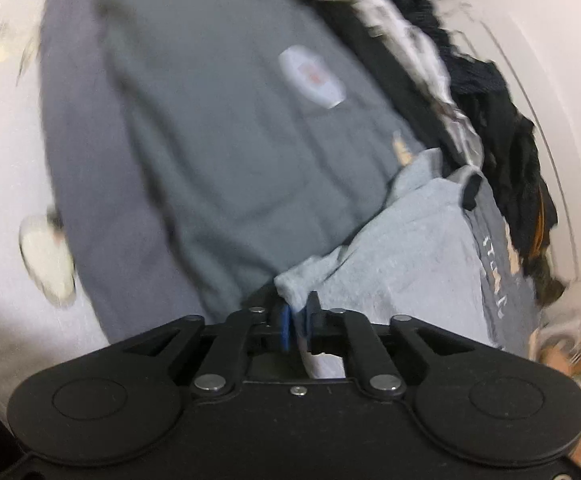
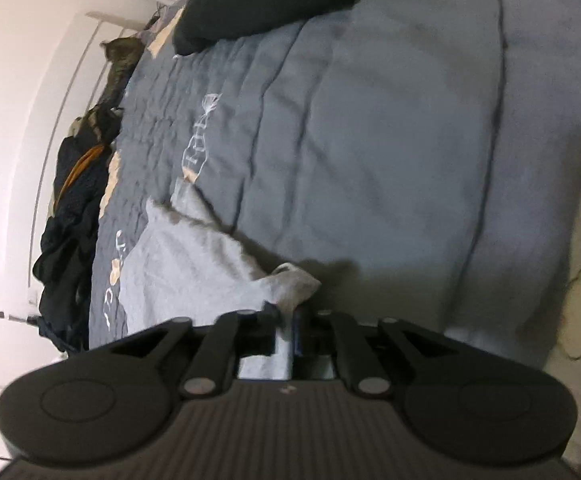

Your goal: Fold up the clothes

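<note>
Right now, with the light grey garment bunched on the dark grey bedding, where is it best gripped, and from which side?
Probably at its two near corners, from the near edge. The left hand-held gripper and the right hand-held gripper are each shut on a corner of the light grey garment. Those corners are free and thin, while the rest lies crumpled on the dark grey bedding.

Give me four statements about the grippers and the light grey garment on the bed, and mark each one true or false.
1. The left gripper is shut on the light grey garment. True.
2. The right gripper hangs open, holding nothing. False: it pinches a corner of the same garment.
3. The garment lies over a dark grey quilt. True.
4. The dark clothes pile sits in the middle of the bed. False: it is along the bed's edge by the wall.
</note>
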{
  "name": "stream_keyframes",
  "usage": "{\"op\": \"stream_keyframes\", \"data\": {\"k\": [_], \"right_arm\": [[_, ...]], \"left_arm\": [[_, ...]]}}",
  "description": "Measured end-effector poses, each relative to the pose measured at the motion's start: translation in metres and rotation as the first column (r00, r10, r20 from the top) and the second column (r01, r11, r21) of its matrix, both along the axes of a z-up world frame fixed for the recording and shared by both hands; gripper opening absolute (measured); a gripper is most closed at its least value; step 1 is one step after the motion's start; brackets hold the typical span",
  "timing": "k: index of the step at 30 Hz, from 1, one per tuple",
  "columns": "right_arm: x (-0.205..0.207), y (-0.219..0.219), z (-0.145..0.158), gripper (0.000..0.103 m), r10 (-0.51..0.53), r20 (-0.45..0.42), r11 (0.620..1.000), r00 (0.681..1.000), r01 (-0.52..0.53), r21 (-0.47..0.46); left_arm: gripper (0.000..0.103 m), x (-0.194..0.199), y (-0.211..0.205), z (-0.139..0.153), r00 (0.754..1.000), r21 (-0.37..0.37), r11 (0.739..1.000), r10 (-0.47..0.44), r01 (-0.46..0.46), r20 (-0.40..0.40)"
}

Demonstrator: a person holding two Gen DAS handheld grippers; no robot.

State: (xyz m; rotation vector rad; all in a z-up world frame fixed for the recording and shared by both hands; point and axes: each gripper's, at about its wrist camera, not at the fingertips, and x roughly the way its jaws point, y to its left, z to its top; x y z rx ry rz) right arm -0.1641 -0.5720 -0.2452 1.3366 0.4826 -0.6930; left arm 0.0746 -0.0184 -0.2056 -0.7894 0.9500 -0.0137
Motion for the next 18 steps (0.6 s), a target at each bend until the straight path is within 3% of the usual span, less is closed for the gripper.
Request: {"op": "stream_keyframes", "data": {"k": [4, 6, 10, 13, 15, 18], "right_arm": [[0.005, -0.001, 0.025, 0.01, 0.084, -0.036, 0.991, 0.996, -0.087, -0.097], [0.008, 0.001, 0.037, 0.015, 0.122, -0.066, 0.983, 0.99, -0.13, -0.132], [0.0, 0.003, 0.058, 0.018, 0.133, -0.138, 0.954, 0.981, -0.165, -0.251], [-0.004, 0.002, 0.073, 0.022, 0.1, -0.202, 0.914, 0.974, -0.17, -0.369], [0.005, 0.001, 0.085, 0.025, 0.136, -0.207, 0.876, 0.969, -0.215, -0.432], [0.027, 0.0, 0.102, 0.032, 0.182, -0.237, 0.8, 0.954, -0.284, -0.529]], "left_arm": [[0.013, 0.005, -0.003, 0.019, 0.997, 0.072, 0.996, -0.058, 0.055, 0.053], [0.015, 0.006, -0.004, 0.033, 0.994, 0.142, 0.987, -0.083, 0.072, 0.076], [0.023, 0.007, 0.004, 0.055, 0.987, 0.247, 0.968, -0.07, 0.032, 0.144], [0.025, 0.011, 0.004, 0.065, 0.978, 0.281, 0.958, -0.101, 0.046, 0.183], [0.025, 0.016, -0.008, 0.071, 0.965, 0.323, 0.942, -0.162, 0.088, 0.208], [0.026, 0.023, -0.03, 0.083, 0.92, 0.386, 0.907, -0.285, 0.169, 0.267]]}}
